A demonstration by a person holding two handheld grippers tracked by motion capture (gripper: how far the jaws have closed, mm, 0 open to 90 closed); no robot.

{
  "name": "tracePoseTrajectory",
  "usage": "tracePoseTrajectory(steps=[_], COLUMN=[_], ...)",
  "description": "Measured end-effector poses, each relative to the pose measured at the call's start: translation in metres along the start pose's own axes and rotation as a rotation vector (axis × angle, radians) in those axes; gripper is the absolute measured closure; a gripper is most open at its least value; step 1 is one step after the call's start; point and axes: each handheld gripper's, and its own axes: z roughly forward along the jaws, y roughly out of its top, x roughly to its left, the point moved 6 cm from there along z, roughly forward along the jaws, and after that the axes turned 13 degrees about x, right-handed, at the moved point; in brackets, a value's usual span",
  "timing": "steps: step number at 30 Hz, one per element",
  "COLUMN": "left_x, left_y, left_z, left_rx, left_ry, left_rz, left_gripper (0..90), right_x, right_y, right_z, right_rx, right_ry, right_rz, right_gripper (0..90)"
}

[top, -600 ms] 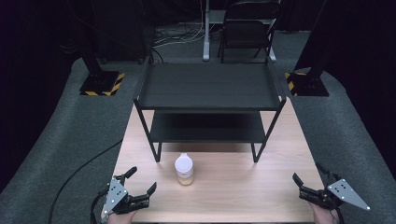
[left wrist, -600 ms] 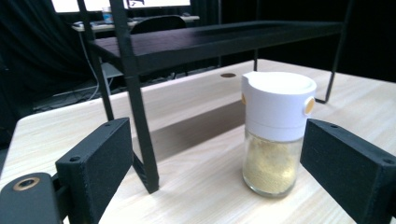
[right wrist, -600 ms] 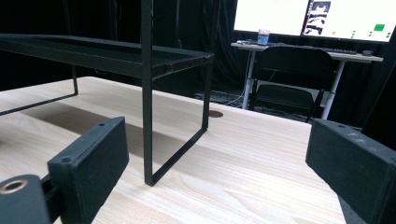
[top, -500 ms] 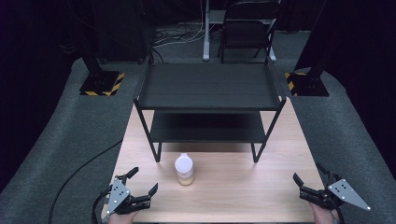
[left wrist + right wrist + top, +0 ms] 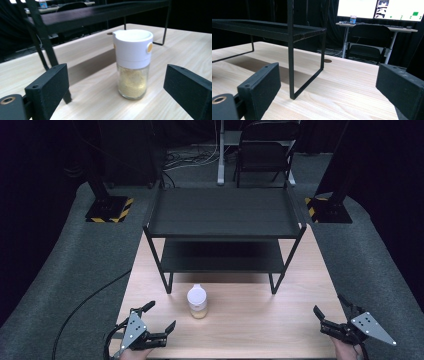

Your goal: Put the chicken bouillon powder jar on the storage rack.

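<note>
A small glass jar [image 5: 198, 301] with a white cap and yellowish powder stands upright on the wooden table [image 5: 250, 320], in front of the black shelf rack [image 5: 225, 215]. My left gripper [image 5: 159, 316] rests at the table's near left edge, open, pointing toward the jar a short way off. In the left gripper view the jar [image 5: 132, 62] stands ahead between the two wide-apart jaws, untouched. My right gripper [image 5: 331, 309] sits at the near right edge, open and empty. Its view looks past the rack's front leg [image 5: 291, 57].
The two-tier black rack takes up the table's far half, with its legs [image 5: 167, 280] standing just behind the jar. A black chair [image 5: 262, 150] and stand bases [image 5: 107, 207] stand on the grey floor beyond. A cable [image 5: 85, 305] trails from the left gripper.
</note>
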Motion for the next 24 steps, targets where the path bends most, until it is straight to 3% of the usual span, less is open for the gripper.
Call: tracePoseTrajectory(steps=[4,10,15,17,21,24], left_x=[-0.005,-0.011,-0.012,-0.011,-0.013,-0.013], left_y=[0.003,0.008,0.010,0.010,0.012,0.015], left_z=[0.008,0.030,0.047,0.052,0.061,0.072], left_rx=[0.011,0.029,0.059,0.068,0.084,0.083], left_ry=[-0.016,-0.013,-0.019,-0.039,-0.042,-0.048], left_rz=[-0.006,0.022,0.005,-0.011,0.003,-0.019], left_gripper=[4.3,4.4,5.0,5.5,5.8,5.9], right_x=[0.001,0.001,0.000,0.000,0.001,0.001], right_y=[0.000,-0.001,-0.001,-0.002,-0.001,-0.001], right_z=[0.000,-0.001,0.000,0.000,0.000,0.001], right_rx=[0.003,0.001,0.002,0.002,0.002,0.002], right_ry=[0.004,0.003,0.003,0.003,0.005,0.006], right_rz=[-0.003,-0.001,0.003,0.002,0.004,0.008], right_gripper=[4.8,4.8,4.8,4.8,4.8,4.8])
